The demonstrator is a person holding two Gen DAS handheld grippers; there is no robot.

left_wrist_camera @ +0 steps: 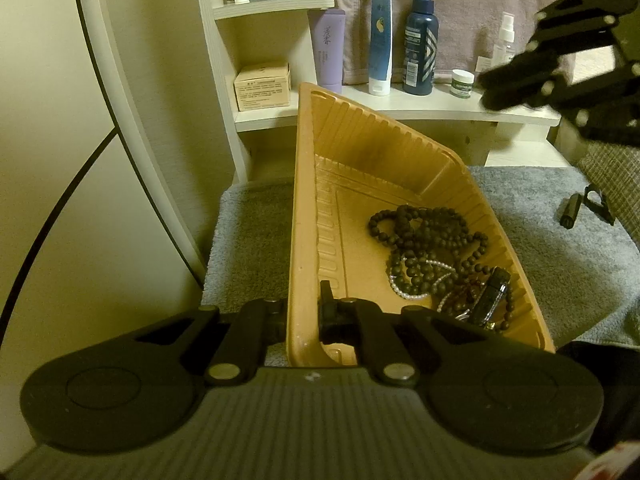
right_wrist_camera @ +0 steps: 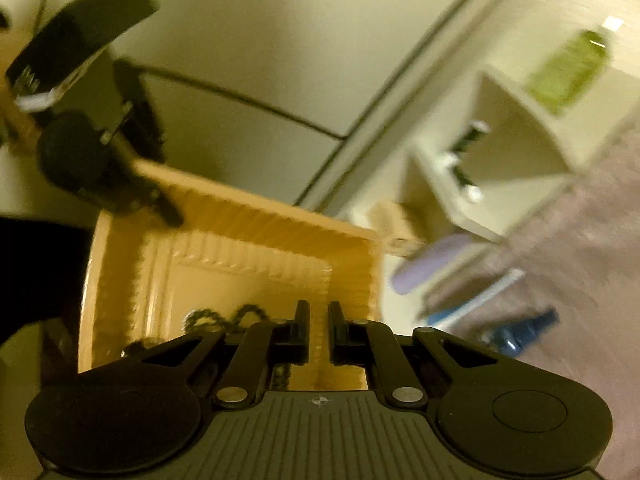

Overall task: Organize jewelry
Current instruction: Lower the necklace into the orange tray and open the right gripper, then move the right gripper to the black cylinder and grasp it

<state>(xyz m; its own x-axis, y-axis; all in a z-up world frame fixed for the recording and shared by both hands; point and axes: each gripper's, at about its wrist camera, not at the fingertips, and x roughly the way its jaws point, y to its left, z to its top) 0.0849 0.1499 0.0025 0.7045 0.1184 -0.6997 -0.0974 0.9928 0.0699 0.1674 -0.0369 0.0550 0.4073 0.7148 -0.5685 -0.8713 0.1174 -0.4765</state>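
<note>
Grey towel (left_wrist_camera: 560, 240) covers the tabletop. Left claw (left_wrist_camera: 303, 312) pinches the orange tray's (left_wrist_camera: 308, 200) near rim, tilted; beads (left_wrist_camera: 424, 248) heaped at its near right corner. Right claw (right_wrist_camera: 319, 336), narrowly parted, empty, hovers just above, nearer.

Readable text: almost none.
We make out only two pale Chinese characters, unreadable, on the purple tube (left_wrist_camera: 329, 46); other labels blur out.
</note>
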